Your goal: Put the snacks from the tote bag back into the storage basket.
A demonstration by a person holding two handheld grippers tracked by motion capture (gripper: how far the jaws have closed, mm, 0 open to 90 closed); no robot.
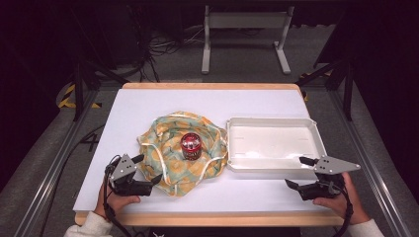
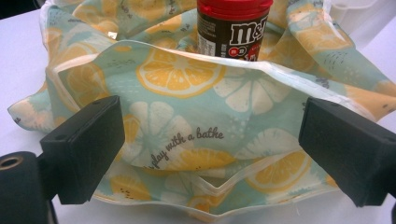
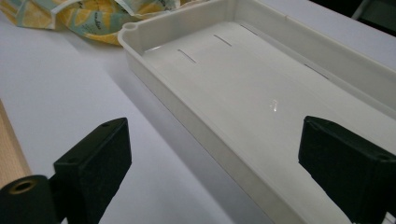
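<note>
A lemon-print cloth (image 1: 173,153) lies crumpled at the table's middle, and a red-lidded candy jar (image 1: 190,145) stands upright in its hollow. My left gripper (image 1: 147,170) sits open at the cloth's near-left edge. In the left gripper view a fold of the cloth (image 2: 196,140) lies between the wide-apart jaws, untouched, with the jar (image 2: 233,28) behind it. My right gripper (image 1: 299,173) is open at the near-right corner of the white tray (image 1: 316,133), nothing between its fingers. The tray's front wall (image 3: 196,107) runs between the jaws in the right gripper view.
The white tray is empty and sits right of the cloth, touching it. A wooden table edge (image 1: 207,217) runs along the front. Bare white tabletop (image 1: 148,101) lies behind the cloth and in front of the tray. A metal stand (image 1: 244,22) is on the floor beyond.
</note>
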